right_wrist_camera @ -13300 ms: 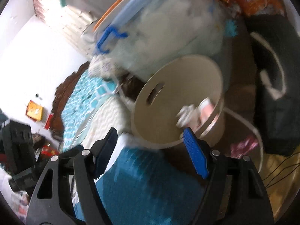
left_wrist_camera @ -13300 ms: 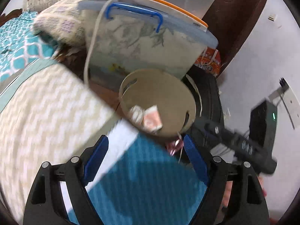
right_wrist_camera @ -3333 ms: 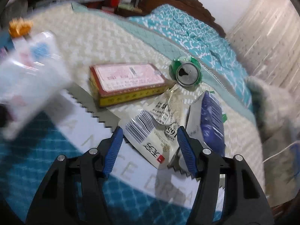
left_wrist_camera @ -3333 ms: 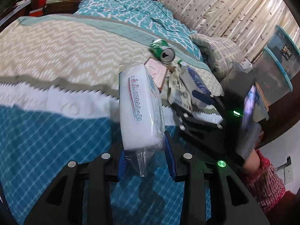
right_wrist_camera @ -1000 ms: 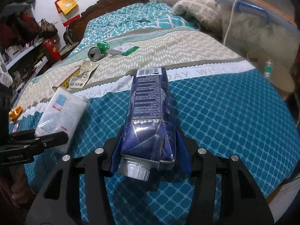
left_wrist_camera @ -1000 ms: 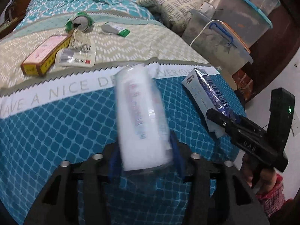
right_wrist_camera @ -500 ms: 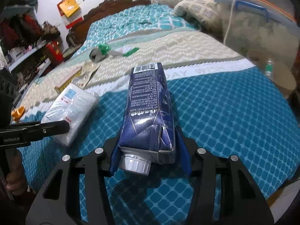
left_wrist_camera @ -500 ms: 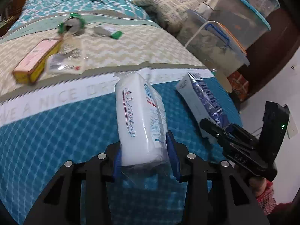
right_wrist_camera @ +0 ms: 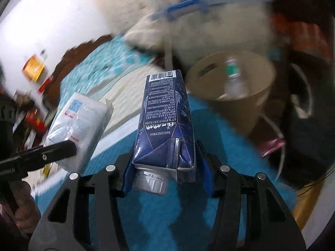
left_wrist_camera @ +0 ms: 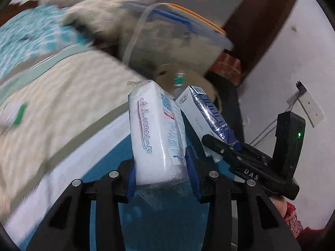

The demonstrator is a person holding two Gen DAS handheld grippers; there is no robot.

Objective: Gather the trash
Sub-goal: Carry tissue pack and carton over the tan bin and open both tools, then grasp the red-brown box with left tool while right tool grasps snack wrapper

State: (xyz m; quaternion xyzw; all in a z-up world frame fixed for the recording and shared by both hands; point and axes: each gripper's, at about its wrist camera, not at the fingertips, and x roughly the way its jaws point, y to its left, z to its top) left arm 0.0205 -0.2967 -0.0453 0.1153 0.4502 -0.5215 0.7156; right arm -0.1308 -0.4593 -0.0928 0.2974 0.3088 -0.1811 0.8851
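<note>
Both hands have swung from mid-bed toward the round beige waste bin (right_wrist_camera: 247, 104). Left gripper (left_wrist_camera: 161, 175) clamps the white plastic-wrapped tissue pack (left_wrist_camera: 155, 133); right gripper (right_wrist_camera: 167, 175) clamps the dark-blue drink carton (right_wrist_camera: 165, 121), just short of the bin.

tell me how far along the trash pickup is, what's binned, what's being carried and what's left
Binned: a clear bottle with a green label lies in the tan bin beside the bed. In hand: the left gripper is shut on a white tissue pack, the right gripper on a dark blue carton, both near the bin. Left: dropping those two; a blurred green-and-white scrap lies on the bedspread.
</note>
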